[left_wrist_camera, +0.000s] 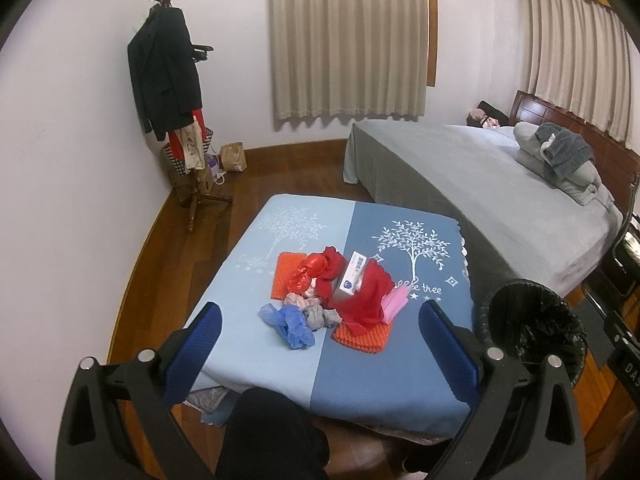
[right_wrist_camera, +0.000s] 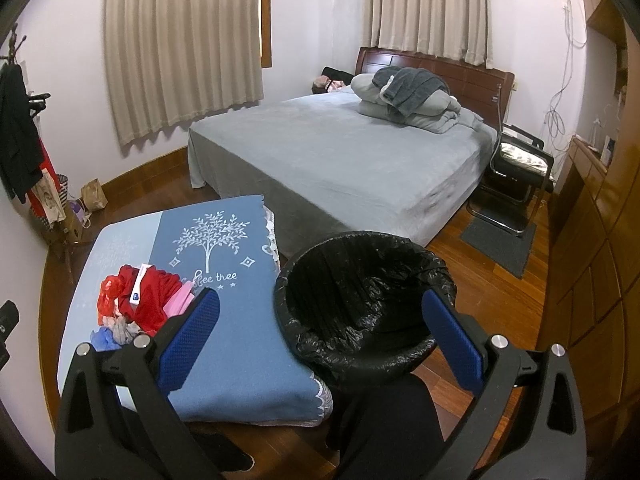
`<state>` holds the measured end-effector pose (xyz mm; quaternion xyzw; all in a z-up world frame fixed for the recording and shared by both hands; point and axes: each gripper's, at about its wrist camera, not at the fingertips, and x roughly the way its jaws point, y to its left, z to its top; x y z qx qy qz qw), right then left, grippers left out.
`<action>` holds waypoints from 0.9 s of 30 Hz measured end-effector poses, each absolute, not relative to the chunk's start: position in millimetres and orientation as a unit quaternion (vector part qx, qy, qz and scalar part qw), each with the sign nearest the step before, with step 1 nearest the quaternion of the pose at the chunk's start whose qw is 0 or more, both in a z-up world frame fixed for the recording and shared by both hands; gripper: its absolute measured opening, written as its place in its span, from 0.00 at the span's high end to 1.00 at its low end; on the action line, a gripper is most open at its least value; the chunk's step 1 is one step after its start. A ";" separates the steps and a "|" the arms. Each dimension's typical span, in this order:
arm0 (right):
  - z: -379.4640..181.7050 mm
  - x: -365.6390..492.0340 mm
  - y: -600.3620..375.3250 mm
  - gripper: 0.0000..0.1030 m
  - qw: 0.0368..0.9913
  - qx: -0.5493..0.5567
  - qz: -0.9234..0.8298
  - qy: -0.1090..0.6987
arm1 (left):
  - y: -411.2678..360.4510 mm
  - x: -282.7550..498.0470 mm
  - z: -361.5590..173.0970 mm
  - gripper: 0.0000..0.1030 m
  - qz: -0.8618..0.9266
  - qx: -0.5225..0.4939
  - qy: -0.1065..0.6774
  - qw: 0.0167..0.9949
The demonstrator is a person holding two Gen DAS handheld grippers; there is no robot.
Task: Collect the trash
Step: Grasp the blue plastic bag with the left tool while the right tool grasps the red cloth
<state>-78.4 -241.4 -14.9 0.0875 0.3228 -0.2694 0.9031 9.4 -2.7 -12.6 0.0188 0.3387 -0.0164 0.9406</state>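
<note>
A pile of trash lies on a low table with a blue cloth: a blue plastic bag, grey rags, red bags, a white box, pink paper and orange foam pads. A bin with a black liner stands right of the table; it also shows in the left wrist view. My left gripper is open and empty, above the table's near edge in front of the pile. My right gripper is open and empty, above the bin's near rim. The pile shows in the right wrist view.
A bed with a grey cover stands behind the table and bin. A coat stand with a dark jacket is in the left corner with bags at its foot. A folding chair and wooden cabinets are at the right. The person's dark legs are below.
</note>
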 end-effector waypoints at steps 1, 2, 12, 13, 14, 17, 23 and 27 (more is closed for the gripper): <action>-15.5 -78.3 -240.7 0.05 0.903 0.088 -0.269 0.323 | -1.4 9.6 -12.9 0.06 -0.016 0.019 0.339 0.940; -15.2 -78.4 -241.0 0.05 0.903 0.089 -0.269 0.323 | 0.7 10.0 -13.3 0.06 -0.014 0.019 0.339 0.940; -33.9 -62.2 -220.4 0.05 0.907 0.070 -0.230 0.346 | 41.0 34.5 -55.7 0.06 0.006 0.017 0.405 0.914; -38.4 -57.7 -216.9 0.05 0.907 0.068 -0.225 0.350 | 46.4 38.7 -62.2 0.06 0.002 0.012 0.416 0.909; -42.2 -53.3 -214.5 0.05 0.906 0.067 -0.220 0.355 | 52.7 43.0 -70.4 0.06 -0.001 0.009 0.428 0.904; -53.6 -41.7 -207.3 0.09 0.904 0.066 -0.206 0.368 | 65.8 49.5 -87.2 0.06 0.018 0.018 0.439 0.898; -80.1 -11.8 -193.2 0.26 0.896 0.079 -0.157 0.407 | 76.1 69.7 -115.1 0.06 0.023 0.011 0.458 0.889; -96.2 7.8 -181.7 0.33 0.897 0.071 -0.140 0.414 | 74.2 89.2 -135.4 0.06 0.018 0.018 0.472 0.881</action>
